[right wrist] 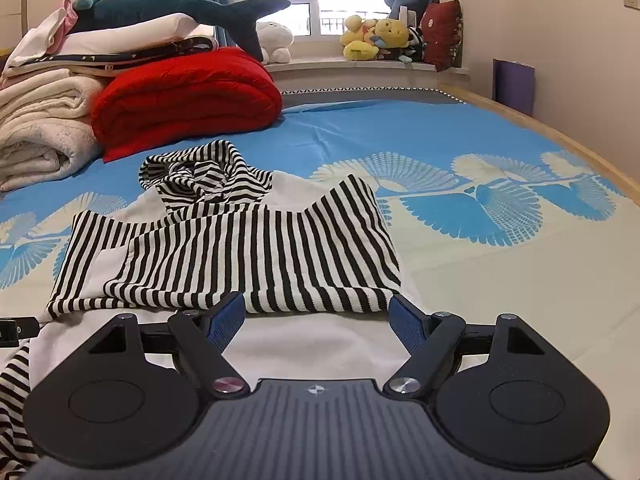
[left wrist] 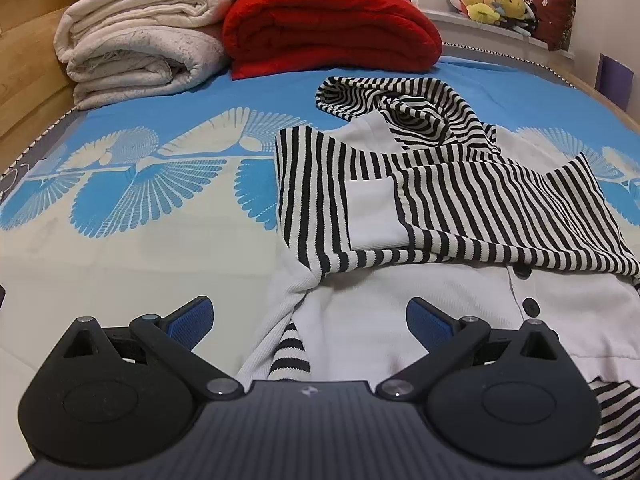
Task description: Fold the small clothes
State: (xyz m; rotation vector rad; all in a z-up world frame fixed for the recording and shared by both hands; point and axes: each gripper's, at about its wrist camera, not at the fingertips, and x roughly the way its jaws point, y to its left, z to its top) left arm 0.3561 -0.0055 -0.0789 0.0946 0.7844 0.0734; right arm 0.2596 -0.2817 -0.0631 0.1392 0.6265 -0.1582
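Observation:
A small black-and-white striped hooded garment (left wrist: pixel 460 208) with a white body lies on the blue and cream bed sheet (left wrist: pixel 140 240). Both striped sleeves are folded across its chest and the hood (left wrist: pixel 400 108) lies at the far end. My left gripper (left wrist: pixel 310 320) is open and empty, just above the garment's near white hem on its left side. In the right wrist view the same garment (right wrist: pixel 240 248) lies ahead, and my right gripper (right wrist: pixel 316 320) is open and empty over its white lower part near the right edge.
Folded cream blankets (left wrist: pixel 140 40) and a red quilt (left wrist: pixel 332 28) are stacked at the head of the bed. Plush toys (right wrist: pixel 380 38) and a shark toy (right wrist: pixel 180 8) sit by the window. The wooden bed frame (right wrist: pixel 560 136) runs along the right.

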